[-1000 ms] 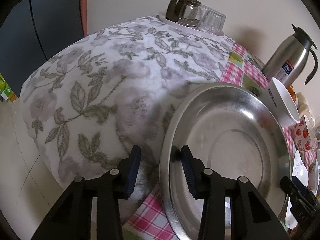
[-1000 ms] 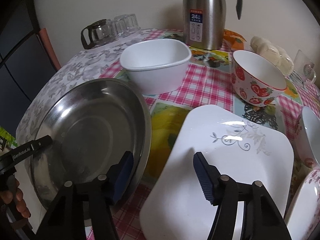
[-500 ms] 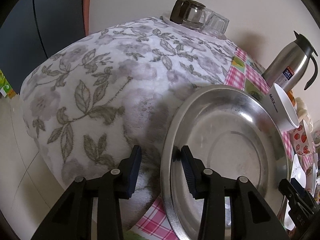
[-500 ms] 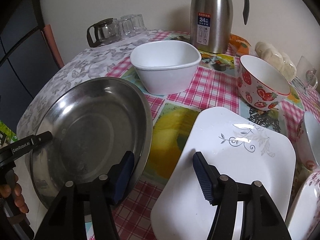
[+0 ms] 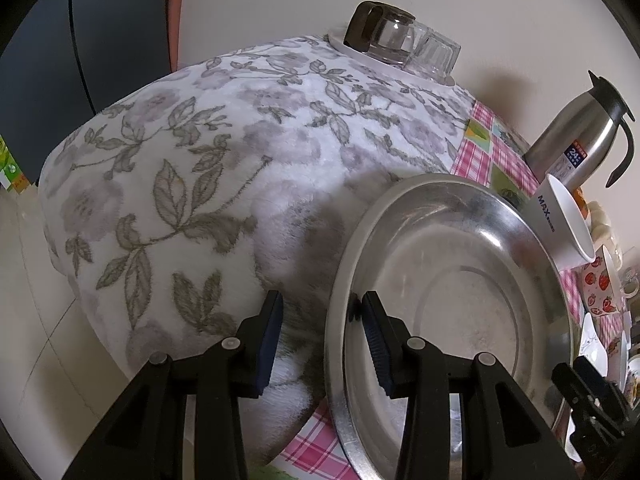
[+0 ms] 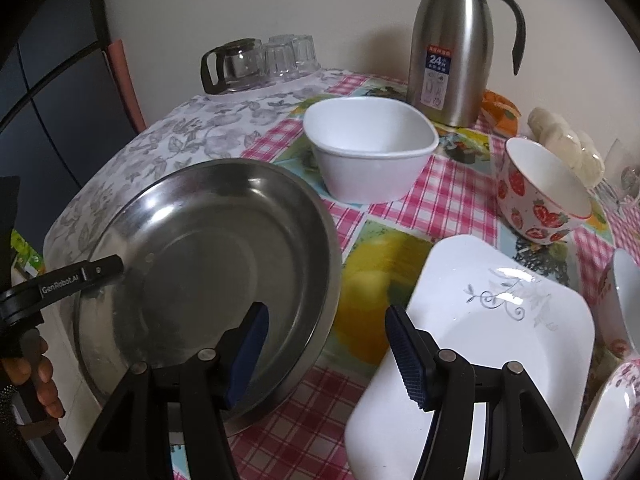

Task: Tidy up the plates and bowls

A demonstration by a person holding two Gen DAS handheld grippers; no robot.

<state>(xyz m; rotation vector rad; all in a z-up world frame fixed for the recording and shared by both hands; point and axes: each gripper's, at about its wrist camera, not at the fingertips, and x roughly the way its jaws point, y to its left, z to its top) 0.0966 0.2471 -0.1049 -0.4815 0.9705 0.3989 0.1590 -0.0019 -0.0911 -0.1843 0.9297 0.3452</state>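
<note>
Steel plate (image 5: pixel 460 300) sits tilted at the bench's (image 5: pixel 200 184) near edge, its rim between my left hand-held gripper's (image 5: pixel 320 336) jaws; grip unclear. My right hand-held gripper (image 6: pixel 324 344) hangs apart between it and the white square plate (image 6: pixel 492 320).

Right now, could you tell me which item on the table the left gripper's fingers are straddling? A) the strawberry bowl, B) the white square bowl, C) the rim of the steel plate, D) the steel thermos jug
C: in the left wrist view the left gripper has one finger inside and one outside the rim of the steel plate, while the white square bowl, strawberry bowl and thermos stand apart from it.
</note>
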